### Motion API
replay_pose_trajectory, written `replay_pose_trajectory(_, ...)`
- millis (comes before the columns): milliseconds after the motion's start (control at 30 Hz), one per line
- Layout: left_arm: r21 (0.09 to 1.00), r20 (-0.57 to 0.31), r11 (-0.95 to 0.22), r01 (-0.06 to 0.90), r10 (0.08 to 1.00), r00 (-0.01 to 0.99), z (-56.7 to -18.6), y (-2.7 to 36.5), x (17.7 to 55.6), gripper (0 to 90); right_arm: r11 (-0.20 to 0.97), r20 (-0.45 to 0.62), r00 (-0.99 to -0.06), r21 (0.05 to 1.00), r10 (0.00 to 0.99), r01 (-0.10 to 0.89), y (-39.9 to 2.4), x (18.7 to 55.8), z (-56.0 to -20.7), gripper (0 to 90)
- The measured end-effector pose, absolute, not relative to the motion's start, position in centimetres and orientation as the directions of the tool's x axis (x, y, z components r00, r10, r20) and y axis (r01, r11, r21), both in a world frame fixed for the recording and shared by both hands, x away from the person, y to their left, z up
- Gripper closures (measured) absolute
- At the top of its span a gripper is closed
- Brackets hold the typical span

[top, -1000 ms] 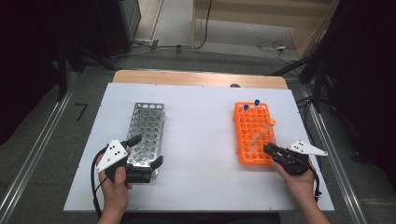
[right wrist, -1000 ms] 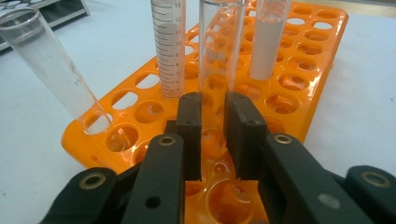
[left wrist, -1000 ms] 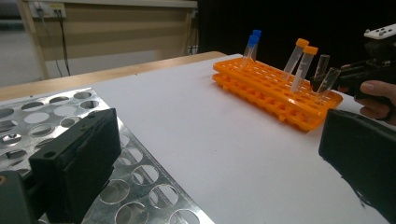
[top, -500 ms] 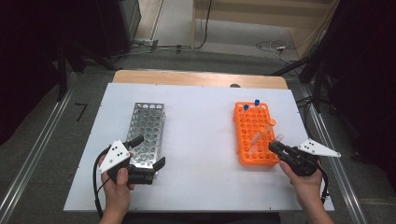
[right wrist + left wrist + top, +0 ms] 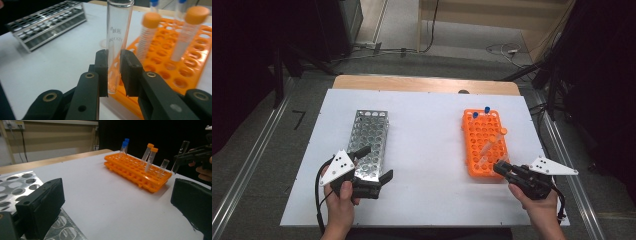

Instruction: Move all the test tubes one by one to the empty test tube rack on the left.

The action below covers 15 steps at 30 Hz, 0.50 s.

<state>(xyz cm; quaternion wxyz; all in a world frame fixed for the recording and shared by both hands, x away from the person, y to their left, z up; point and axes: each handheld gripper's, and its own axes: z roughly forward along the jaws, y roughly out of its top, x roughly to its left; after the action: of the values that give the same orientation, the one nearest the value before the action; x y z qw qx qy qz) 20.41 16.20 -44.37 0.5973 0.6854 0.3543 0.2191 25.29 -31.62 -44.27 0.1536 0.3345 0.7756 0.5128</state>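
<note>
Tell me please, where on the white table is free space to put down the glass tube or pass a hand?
The widest bare patch of the white table lies between the metal rack and the orange rack. The near edge between the two hands is also bare. It is crowded at the orange rack's near end, where the right tool grips the glass tube beside the capped tubes.

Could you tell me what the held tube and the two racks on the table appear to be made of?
The uncapped tube in the right claw looks like clear glass, possibly hard plastic: see-through, glossy, with printed lettering. The orange rack looks like moulded plastic, uniformly coloured and slightly shiny. The grey rack looks like metal, probably sheet steel or aluminium: silvery, reflective, with punched round holes.
</note>
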Motion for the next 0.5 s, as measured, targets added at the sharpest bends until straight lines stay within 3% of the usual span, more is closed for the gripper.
replay_pose_trajectory(500, 0.965, -0.128, -0.079, 0.249, 0.687, 0.715, -42.2, 11.6, 21.4, 0.5, 0.299, 0.100, -0.804, 0.896, 0.587, 0.330, -26.3, 24.6, -42.8, 74.1)
